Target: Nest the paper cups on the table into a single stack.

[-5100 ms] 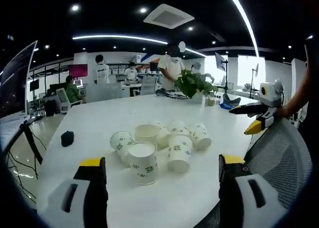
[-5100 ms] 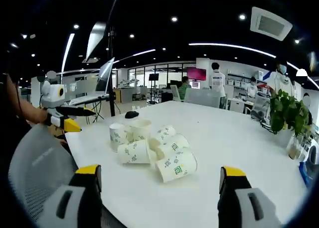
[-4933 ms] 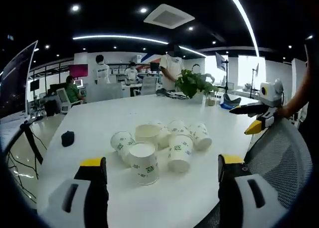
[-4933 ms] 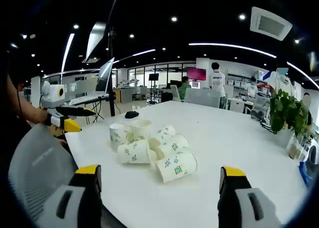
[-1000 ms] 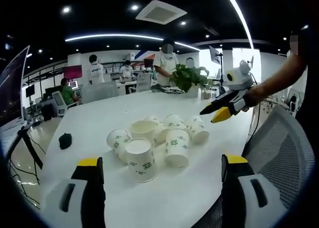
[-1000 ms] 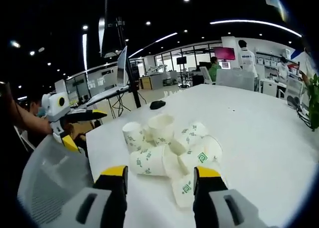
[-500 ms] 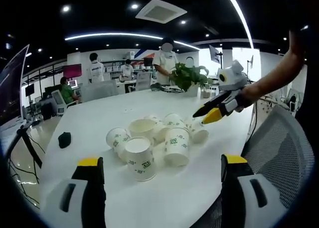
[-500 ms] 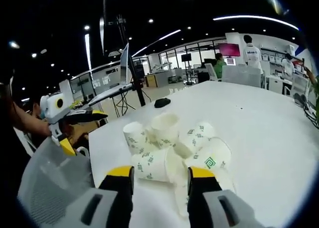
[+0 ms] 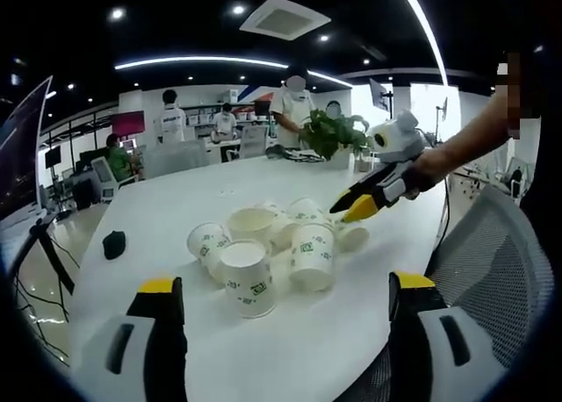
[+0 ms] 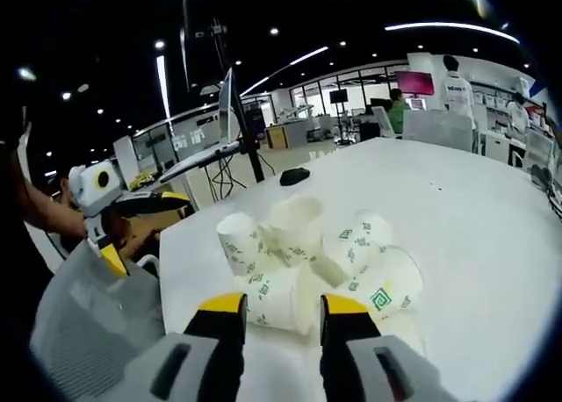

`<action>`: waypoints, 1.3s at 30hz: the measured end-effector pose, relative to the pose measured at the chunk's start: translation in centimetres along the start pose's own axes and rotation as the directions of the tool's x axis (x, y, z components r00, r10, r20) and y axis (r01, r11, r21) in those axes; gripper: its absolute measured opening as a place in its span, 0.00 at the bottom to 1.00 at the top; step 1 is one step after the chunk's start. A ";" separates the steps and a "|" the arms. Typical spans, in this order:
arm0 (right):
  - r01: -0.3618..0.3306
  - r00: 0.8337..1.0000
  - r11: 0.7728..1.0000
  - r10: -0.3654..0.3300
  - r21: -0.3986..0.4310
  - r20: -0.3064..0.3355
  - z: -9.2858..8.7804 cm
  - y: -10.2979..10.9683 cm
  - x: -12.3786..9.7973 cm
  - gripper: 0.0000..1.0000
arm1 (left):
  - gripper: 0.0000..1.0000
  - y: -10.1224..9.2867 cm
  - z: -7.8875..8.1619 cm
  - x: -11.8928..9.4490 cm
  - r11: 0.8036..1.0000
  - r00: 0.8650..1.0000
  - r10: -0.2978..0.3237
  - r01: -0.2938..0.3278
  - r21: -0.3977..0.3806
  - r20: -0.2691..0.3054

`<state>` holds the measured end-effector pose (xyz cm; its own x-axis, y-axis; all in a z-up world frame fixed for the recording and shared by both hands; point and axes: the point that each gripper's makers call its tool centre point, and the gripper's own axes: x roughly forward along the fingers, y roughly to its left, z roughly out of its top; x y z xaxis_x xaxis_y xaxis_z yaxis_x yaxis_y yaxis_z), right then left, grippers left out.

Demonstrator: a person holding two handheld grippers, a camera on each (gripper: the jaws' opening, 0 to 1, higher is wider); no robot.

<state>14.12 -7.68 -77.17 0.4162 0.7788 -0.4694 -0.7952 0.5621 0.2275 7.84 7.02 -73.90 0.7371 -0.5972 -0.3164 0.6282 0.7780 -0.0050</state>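
Several white paper cups with green logos huddle together on the white table (image 9: 176, 200). Two stand upside down at the front (image 9: 241, 279) (image 9: 312, 257), and the others lie or stand behind them. My left gripper (image 9: 285, 290) hangs wide open short of the cluster, with nothing in it. My right gripper (image 9: 358, 211) reaches in from the right, its yellow tips just over a lying cup (image 9: 353, 237). In the right gripper view my right gripper (image 10: 283, 305) has its jaws half closed, one on each side of a lying cup (image 10: 277, 298). The left gripper (image 10: 145, 226) shows wide open at the left.
A small black object (image 9: 114, 244) (image 10: 294, 175) lies on the table beyond the cups. A potted plant (image 9: 334, 139) stands at the far edge. A grey mesh chair (image 9: 492, 270) (image 10: 88, 323) sits at the near table edge. A person's arm (image 9: 465, 143) holds the right gripper, and people stand in the background.
My right gripper has moved in and down onto the cup cluster, and its jaws have narrowed from wide open. The left gripper has stayed open and almost still.
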 end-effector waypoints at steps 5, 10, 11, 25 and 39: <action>-0.025 0.999 1.000 0.026 0.017 -0.034 -0.3 -0.2 0.9 0.29 | 0.95 -0.1 -0.1 0.1 1.000 1.000 -0.005 0.005 0.003 -0.003; -0.047 0.998 0.999 0.048 0.022 -0.043 -0.2 0.1 1.4 0.26 | 0.94 -0.2 -0.2 0.2 1.000 1.000 -0.008 0.008 0.005 -0.010; -0.050 0.998 0.998 0.051 0.023 -0.045 -0.2 0.2 1.5 0.26 | 0.94 -0.2 -0.3 0.2 1.000 1.000 -0.008 0.008 0.004 -0.010; -0.118 0.990 0.990 0.123 0.079 -0.063 -0.1 0.4 3.3 0.22 | 0.93 -0.1 -0.6 0.3 1.000 1.000 -0.006 0.006 0.004 -0.022; -0.180 0.978 0.974 0.192 0.136 -0.079 -0.7 1.0 4.3 0.14 | 0.93 0.1 -0.8 0.3 1.000 0.999 0.001 -0.001 0.002 -0.033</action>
<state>14.84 -3.97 -79.58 0.2198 0.8474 -0.4834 -0.7896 0.4455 0.4220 7.93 7.09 -74.77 0.7292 -0.5895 -0.3475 0.6279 0.7783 -0.0024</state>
